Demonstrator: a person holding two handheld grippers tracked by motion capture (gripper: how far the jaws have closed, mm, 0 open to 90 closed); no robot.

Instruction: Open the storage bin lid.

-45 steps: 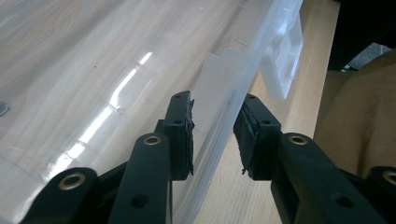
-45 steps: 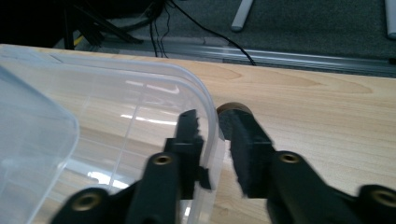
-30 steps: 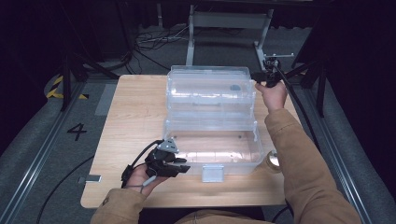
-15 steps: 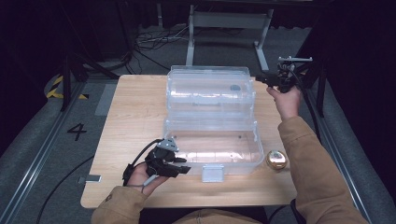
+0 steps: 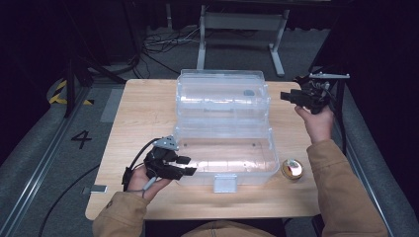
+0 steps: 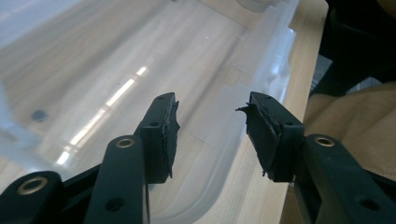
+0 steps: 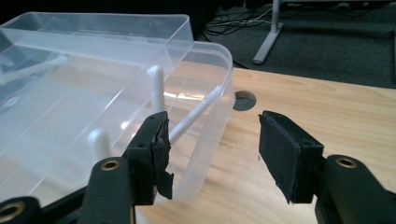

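Note:
A clear plastic box (image 5: 225, 154) lies open on the wooden table (image 5: 143, 113), its lid (image 5: 222, 94) tipped back behind it. My left gripper (image 5: 187, 166) hovers at the box's near left corner. Its jaws have just been opening and stand wide. In the left gripper view (image 6: 212, 105) the box's rim (image 6: 261, 74) runs past the gap, untouched by the pads. My right gripper (image 5: 287, 97) hangs off the lid's right end. Its jaws have also just been opening, with bare table between them in the right gripper view (image 7: 212, 122). The lid's corner (image 7: 219, 70) lies beyond one jaw.
A small round brass-coloured thing (image 5: 292, 169) sits on the table to the right of the box. The box's latch (image 5: 225, 183) sticks out toward the table's near edge. A round hole (image 7: 243, 100) in the tabletop lies by the lid's corner. Dark floor and cables surround the table.
My right hand has drawn off to the right, away from the lid's back corner, uncovering the brass thing. The left gripper's jaws stand wider and it has lifted slightly.

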